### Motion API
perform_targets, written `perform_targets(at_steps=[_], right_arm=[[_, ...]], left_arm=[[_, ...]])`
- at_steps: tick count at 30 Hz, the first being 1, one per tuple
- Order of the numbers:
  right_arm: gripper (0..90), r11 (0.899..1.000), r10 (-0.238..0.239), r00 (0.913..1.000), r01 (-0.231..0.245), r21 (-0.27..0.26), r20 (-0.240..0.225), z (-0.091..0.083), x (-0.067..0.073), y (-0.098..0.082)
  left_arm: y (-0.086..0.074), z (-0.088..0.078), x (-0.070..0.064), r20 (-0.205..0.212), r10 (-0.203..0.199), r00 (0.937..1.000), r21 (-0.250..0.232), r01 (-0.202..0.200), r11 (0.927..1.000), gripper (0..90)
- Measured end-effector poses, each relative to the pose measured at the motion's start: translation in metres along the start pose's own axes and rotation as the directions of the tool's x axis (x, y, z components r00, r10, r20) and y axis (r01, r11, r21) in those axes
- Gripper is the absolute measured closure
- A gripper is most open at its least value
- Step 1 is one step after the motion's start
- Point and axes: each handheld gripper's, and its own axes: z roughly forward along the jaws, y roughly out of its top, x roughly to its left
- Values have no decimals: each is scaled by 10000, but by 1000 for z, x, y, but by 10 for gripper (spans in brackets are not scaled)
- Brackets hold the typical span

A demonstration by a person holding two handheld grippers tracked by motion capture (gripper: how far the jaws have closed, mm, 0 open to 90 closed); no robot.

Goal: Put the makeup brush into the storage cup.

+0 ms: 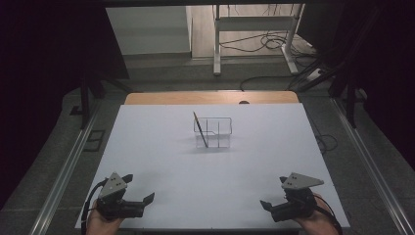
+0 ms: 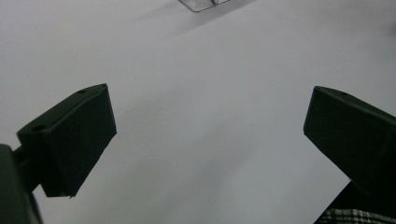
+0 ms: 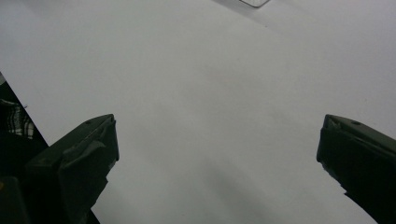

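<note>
Left gripper, near the white table's front-left corner: jaws being held wide, empty.

Clear plastic divided organiser, mid-table toward the far edge: judged light, rigid, slippery; best gripped by a wall. A thin dark pencil-like stick is leaning in its left compartment.

Right gripper, near the front-right corner: wide, empty.

The high view looks forward and down over the whole white counter. Each gripper view rides low at the near edge, facing far; both share the clear organizer at top.
</note>
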Motion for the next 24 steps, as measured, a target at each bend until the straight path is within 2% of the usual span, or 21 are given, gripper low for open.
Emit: perform_targets(at_steps=[18, 24], right_arm=[[0, 9989, 439, 9982, -431, -182, 414, -14, -8, -13], [0, 9967, 803, 9962, -798, -166, 347, -18, -12, -21]], left_arm=[[-10, -8, 2, -353, 18, 9994, 343, -6, 9994, 34], [-12, -7, 1, -450, 69, 9990, 542, -44, 9985, 34]])
